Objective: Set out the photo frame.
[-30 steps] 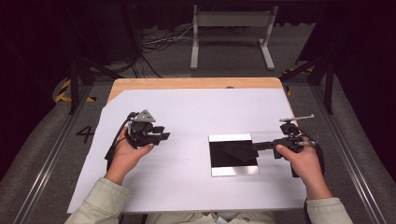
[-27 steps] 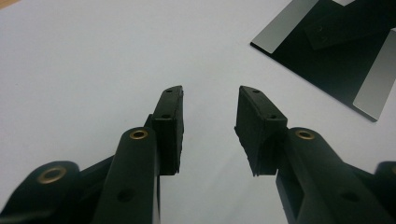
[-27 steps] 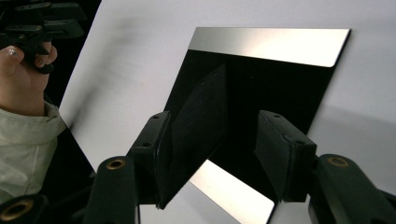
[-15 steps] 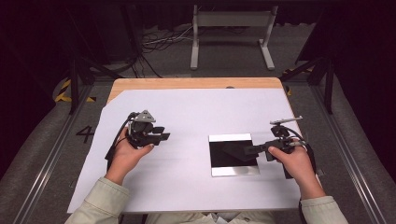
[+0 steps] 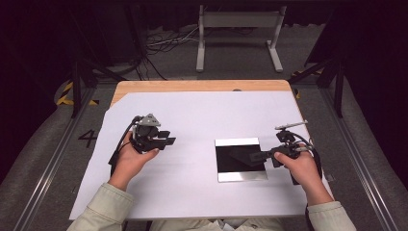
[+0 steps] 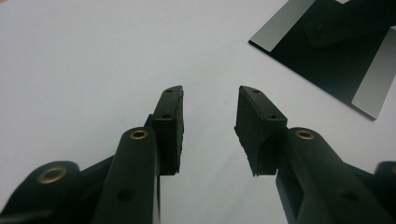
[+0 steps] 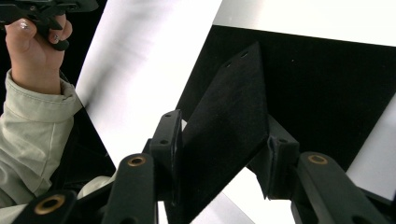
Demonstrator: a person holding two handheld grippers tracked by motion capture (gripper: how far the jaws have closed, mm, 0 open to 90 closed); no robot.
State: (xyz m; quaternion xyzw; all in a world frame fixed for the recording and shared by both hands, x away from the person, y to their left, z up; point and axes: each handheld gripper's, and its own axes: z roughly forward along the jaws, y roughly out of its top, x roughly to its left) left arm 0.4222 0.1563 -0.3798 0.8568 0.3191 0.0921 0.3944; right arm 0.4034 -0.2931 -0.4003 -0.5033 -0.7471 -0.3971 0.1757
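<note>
- Grip first: the right gripper (image 5: pixel 262 155) has its jaws partly closed on a thin black rectangular slab (image 7: pixel 229 116). They have just been closing, with the slab between them. In the right gripper view, the pads appear to meet its two long edges.
- The slab hangs over a square black plate with silver strips along its near and far edges (image 5: pixel 235 171). Whether its free end touches the plate I cannot tell.
- The plate lies flat on a white sheet (image 5: pixel 202 115) covering the wooden worktop (image 5: pixel 192 85), toward 4 o'clock from the sheet's middle in the high view.
- The slab sticks out from the right gripper toward 9 o'clock, and its long axis runs roughly 9 to 3, in line with the jaws. In the right gripper view it looks tilted rather than flat.
- The plate's silver strips also run 9 to 3, so slab and plate are close to parallel. Any setting down or lifting clear seems to depend on keeping the slab's free end level over the black middle.
- The right hand is much the nearer, directly at the plate's 3 o'clock edge.
- The left gripper (image 5: pixel 168 138) has its jaws partly apart with nothing between them. It points toward 3 o'clock, well apart from the plate, which lies toward its 4 o'clock.
</note>
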